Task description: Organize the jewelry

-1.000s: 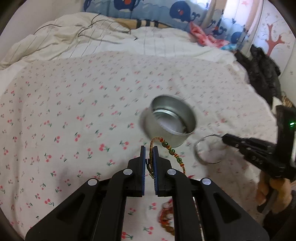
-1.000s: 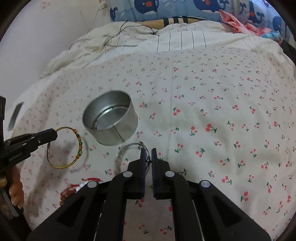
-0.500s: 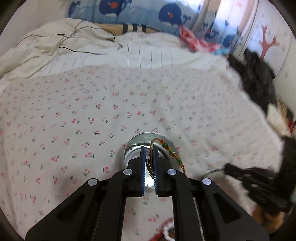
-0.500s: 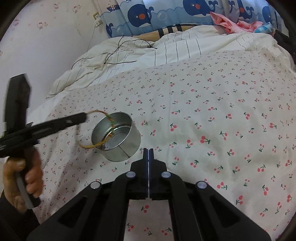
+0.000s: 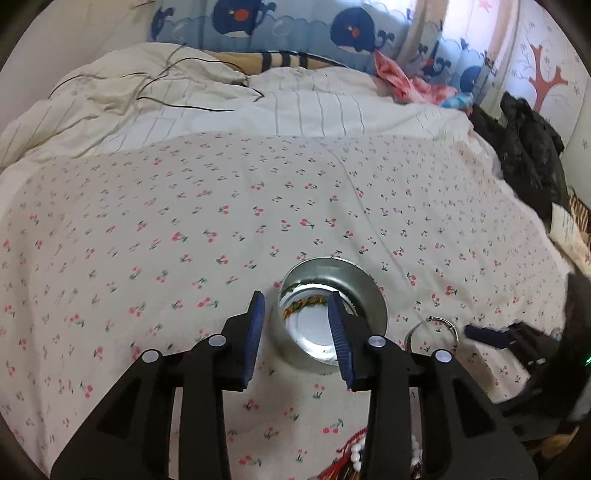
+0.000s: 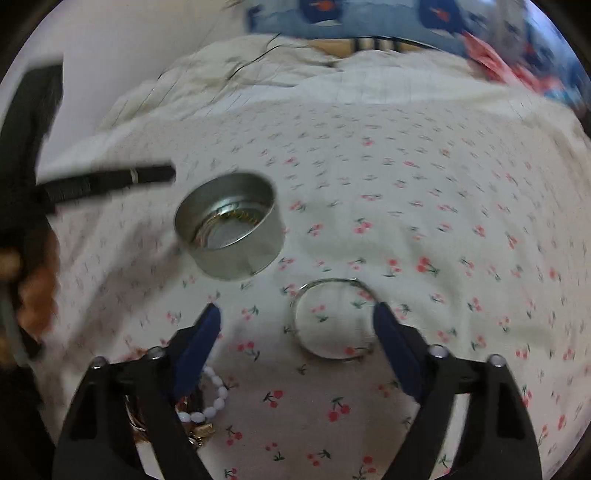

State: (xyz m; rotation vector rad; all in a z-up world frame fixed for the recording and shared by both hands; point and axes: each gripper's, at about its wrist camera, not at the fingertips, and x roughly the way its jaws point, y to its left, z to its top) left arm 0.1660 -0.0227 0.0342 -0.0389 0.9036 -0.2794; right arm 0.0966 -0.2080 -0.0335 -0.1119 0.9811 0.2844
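now the beaded bangle lies in the tin, below parted left tongs

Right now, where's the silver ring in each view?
Left wrist: silver ring lower right, on the sheet right of the tin.
Right wrist: ring lower centre, flat on the sheet between the open jaws, below-right of the tin.
Shared landmark: the tin.

A cherry-print sheet covers the bed, with a striped cream duvet, whale-print cushion and black clothing behind.
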